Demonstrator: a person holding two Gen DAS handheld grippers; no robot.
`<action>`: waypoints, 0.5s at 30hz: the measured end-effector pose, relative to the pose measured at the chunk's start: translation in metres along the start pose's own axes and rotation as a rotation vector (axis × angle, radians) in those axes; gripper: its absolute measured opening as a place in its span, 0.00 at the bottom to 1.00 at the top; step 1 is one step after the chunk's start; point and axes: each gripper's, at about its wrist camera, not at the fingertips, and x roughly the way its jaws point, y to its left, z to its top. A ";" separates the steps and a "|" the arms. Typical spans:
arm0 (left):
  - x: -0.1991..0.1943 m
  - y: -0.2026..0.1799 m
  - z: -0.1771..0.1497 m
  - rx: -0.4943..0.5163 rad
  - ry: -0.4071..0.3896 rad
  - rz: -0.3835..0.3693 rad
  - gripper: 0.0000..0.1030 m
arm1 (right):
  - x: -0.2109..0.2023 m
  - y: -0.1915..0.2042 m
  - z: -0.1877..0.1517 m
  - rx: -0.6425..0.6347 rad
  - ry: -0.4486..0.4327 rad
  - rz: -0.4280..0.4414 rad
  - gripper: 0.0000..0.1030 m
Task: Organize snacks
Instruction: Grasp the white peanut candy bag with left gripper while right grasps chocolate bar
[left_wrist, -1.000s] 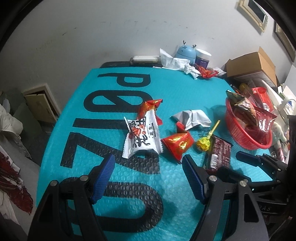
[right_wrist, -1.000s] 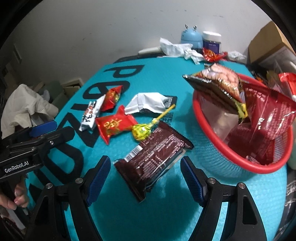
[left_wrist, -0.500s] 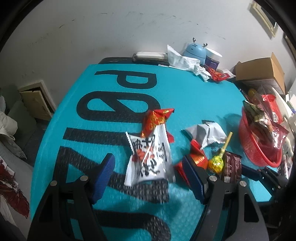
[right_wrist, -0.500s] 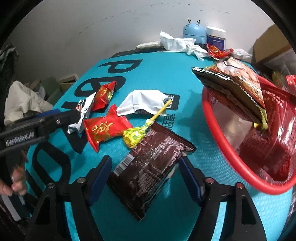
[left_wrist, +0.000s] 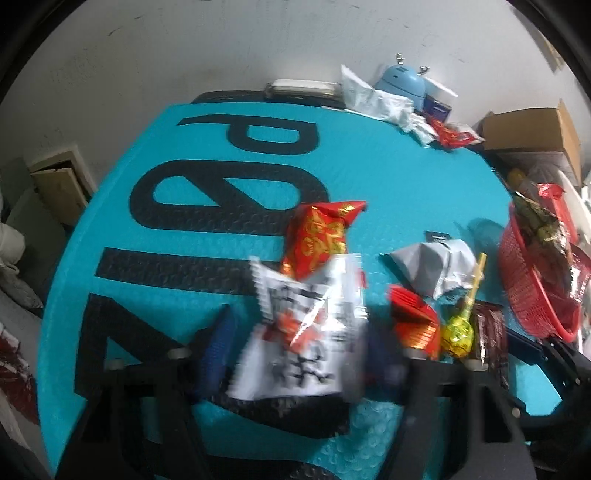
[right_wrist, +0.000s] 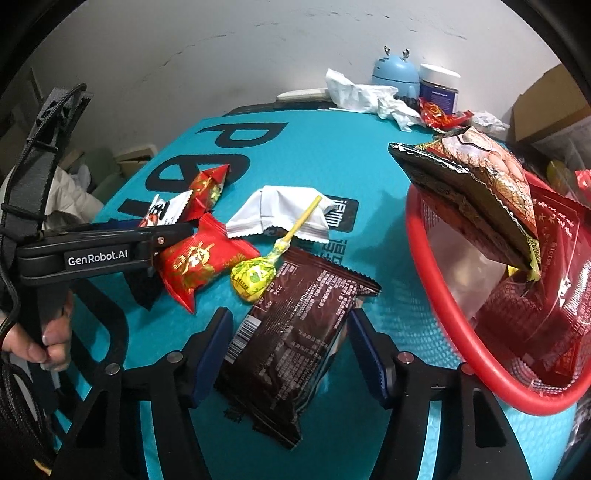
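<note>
left hand-held gripper: jaws closing around white snack packet, pads not yet clearly pressing | right hand-held gripper: jaws closing around brown snack packet on teal table | beyond: yellow lollipop, red packet | red basket at right, holding packets

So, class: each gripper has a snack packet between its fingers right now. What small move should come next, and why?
Probably finish closing. The right gripper straddles the brown packet, jaws closing, pads apparently not yet pressing it. The left gripper is closing around the white packet; blur hides contact there. Both packets lie on the teal mat, and the red basket sits beside them, so lifting comes after a firm grip.
</note>
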 end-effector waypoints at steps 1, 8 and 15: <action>-0.002 -0.002 -0.001 0.013 -0.003 0.008 0.50 | -0.001 0.001 0.000 -0.005 -0.001 0.001 0.60; -0.017 -0.007 -0.012 0.019 0.001 -0.029 0.36 | -0.008 0.003 -0.006 -0.023 -0.006 0.001 0.49; -0.033 -0.013 -0.034 0.018 0.010 -0.045 0.32 | -0.017 0.002 -0.017 -0.029 0.003 0.018 0.47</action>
